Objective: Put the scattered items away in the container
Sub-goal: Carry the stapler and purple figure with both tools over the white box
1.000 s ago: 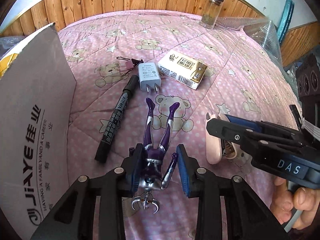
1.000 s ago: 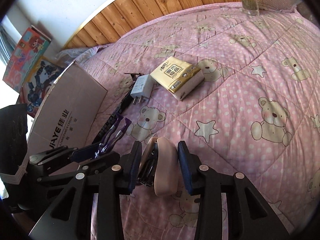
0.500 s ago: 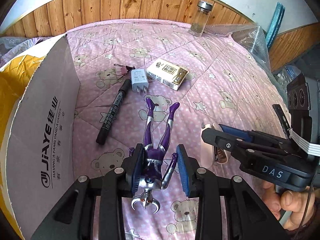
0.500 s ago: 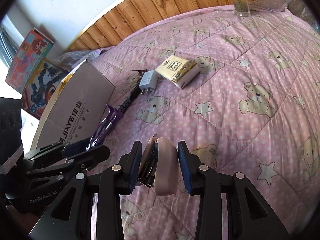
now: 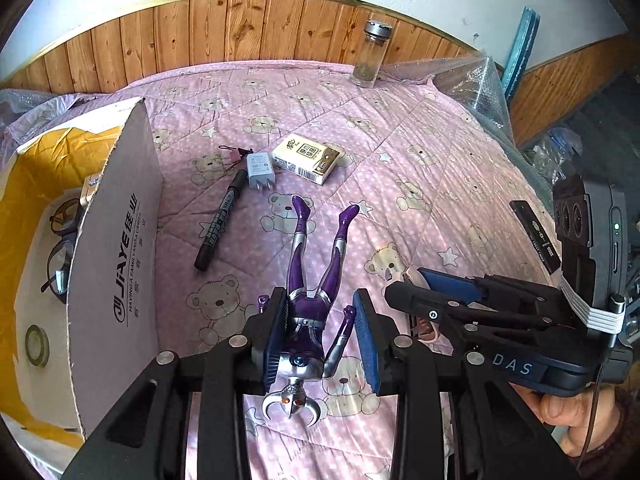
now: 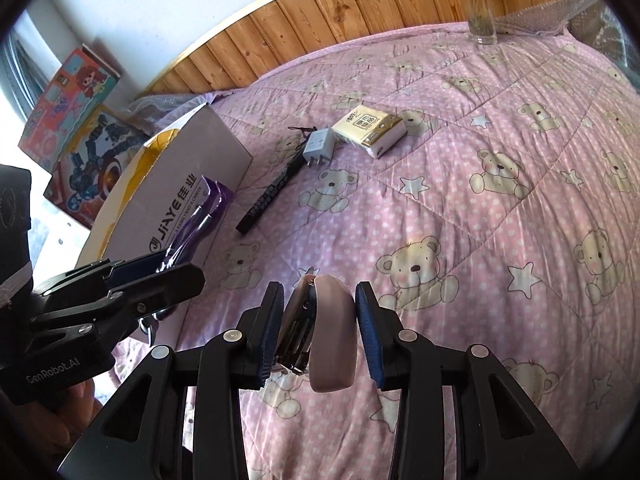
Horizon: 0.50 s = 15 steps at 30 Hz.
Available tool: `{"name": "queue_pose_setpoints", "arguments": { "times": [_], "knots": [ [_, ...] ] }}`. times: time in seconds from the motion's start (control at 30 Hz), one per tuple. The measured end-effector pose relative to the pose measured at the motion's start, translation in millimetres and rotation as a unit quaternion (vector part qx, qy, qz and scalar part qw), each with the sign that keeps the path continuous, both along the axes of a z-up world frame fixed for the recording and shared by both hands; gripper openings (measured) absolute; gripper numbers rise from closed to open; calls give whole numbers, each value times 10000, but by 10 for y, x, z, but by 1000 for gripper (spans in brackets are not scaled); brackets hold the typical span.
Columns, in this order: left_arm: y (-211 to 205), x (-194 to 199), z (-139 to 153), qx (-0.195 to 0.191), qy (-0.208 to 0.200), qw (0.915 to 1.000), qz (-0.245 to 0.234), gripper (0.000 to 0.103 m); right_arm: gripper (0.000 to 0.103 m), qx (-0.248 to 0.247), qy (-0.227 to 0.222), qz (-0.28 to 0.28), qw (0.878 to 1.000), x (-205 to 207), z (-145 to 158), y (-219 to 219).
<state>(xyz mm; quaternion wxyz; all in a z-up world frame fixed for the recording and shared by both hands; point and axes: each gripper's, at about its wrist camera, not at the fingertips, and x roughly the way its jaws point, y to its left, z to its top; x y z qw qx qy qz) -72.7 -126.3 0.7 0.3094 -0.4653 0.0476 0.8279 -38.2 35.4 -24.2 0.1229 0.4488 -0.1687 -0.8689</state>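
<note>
Left wrist: hand-held gripper (image 5: 320, 334) clamped on figure (image 5: 310, 320), marker (image 5: 220, 220) and charger (image 5: 260, 169) beyond.

Purple-and-silver figure (image 5: 310, 312), pink stapler (image 6: 332, 332), pink bear-print quilt (image 5: 420, 152).

A bedroom in someone's home

We are looking at a bed spread with a pink quilt (image 5: 420, 152) printed with teddy bears and stars, set against a wall with wooden panelling (image 5: 248, 28) below white plaster. We also see boxed toys (image 6: 68, 96) stacked by the bedside and a glass jar (image 5: 370, 54) standing at the quilt's far edge
</note>
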Motion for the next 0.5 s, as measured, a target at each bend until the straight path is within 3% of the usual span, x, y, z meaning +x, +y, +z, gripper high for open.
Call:
{"name": "queue_pose_setpoints", "arguments": {
  "times": [0.5],
  "knots": [
    [-264, 431, 395, 337, 258, 9991, -95, 34, 38, 152, 334, 155, 9992, 382, 409, -208]
  ]
}}
